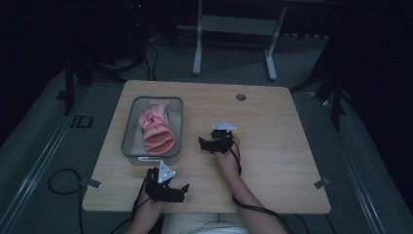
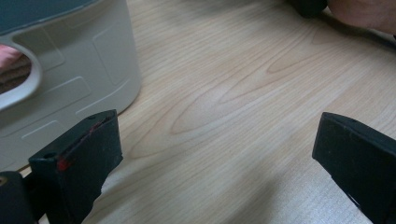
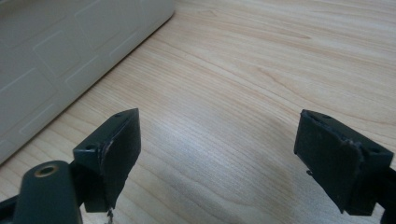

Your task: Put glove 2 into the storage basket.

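My left claw sits low over the near edge of the light wooden table, its two black jaws spread wide with nothing between them but bare wood grain; in the left gripper view the same gap stands empty. Just ahead of it and slightly to its left I see the grey rectangular plastic tub, close enough that its pale side wall and a curved handle opening show beside my left jaw, though the jaw is not touching it. Inside that tub lies the pink ribbed fabric bundle, rolled so that its open end faces toward me; a sliver of pink peeks through the handle cut-out. My right claw rests farther up the table, ahead and to the right of the left one, pointing toward the tub's right wall. Its jaws are also parted wide and hold nothing, as the right gripper view makes plain, with the tub's ribbed grey wall near its left jaw and clear of it. The two claws are well apart from each other, and both are apart from the fabric. Beyond the table I can make out a white metal frame on the dark floor.
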`<state>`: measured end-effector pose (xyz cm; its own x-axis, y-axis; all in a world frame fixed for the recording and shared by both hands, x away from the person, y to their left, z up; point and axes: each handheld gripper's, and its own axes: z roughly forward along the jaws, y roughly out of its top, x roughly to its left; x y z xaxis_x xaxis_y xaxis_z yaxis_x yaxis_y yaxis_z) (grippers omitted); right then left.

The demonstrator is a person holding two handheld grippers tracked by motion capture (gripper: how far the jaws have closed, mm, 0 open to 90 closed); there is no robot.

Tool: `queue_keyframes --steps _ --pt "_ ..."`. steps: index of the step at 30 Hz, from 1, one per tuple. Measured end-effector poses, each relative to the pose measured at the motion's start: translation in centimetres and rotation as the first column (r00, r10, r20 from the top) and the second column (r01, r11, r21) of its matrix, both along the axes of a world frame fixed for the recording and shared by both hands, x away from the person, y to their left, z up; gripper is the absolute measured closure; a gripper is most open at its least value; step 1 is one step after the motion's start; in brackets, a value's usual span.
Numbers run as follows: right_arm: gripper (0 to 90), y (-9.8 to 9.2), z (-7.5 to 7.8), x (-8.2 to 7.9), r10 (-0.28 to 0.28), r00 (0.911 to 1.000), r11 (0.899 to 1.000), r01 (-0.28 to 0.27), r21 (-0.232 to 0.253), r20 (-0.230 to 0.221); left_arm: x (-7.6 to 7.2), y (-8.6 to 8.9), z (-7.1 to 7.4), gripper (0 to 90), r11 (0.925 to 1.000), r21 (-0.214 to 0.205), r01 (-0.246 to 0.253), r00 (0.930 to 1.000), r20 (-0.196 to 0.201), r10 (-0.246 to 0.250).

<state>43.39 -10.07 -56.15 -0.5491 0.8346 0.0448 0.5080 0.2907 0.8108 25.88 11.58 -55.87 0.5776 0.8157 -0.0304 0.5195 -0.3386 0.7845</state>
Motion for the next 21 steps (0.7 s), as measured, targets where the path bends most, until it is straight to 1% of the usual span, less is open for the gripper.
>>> queue_keyframes --steps 5,15,17,21 --pt "14.8 -0.05 0.02 -0.06 -0.004 1.0 1.0 0.004 0.001 0.009 -0.01 -0.03 -0.03 0.8 0.9999 0.013 -0.001 1.0 0.004 0.001" --pt "15.0 -0.09 0.01 -0.07 -0.016 0.9998 1.0 0.016 0.001 0.014 0.1 0.34 -0.07 0.8 0.9998 0.002 -0.021 0.9996 0.02 0.021" --pt "15.0 -0.12 0.02 -0.06 -0.019 0.9998 1.0 0.019 0.003 0.011 0.13 0.34 -0.09 0.8 0.9998 0.01 -0.018 0.9997 0.018 0.018" --pt "15.0 -0.23 0.02 -0.11 -0.021 0.9996 1.0 0.021 0.004 0.016 0.11 0.25 -0.12 0.8 0.9998 0.013 -0.017 0.9996 0.022 0.017"
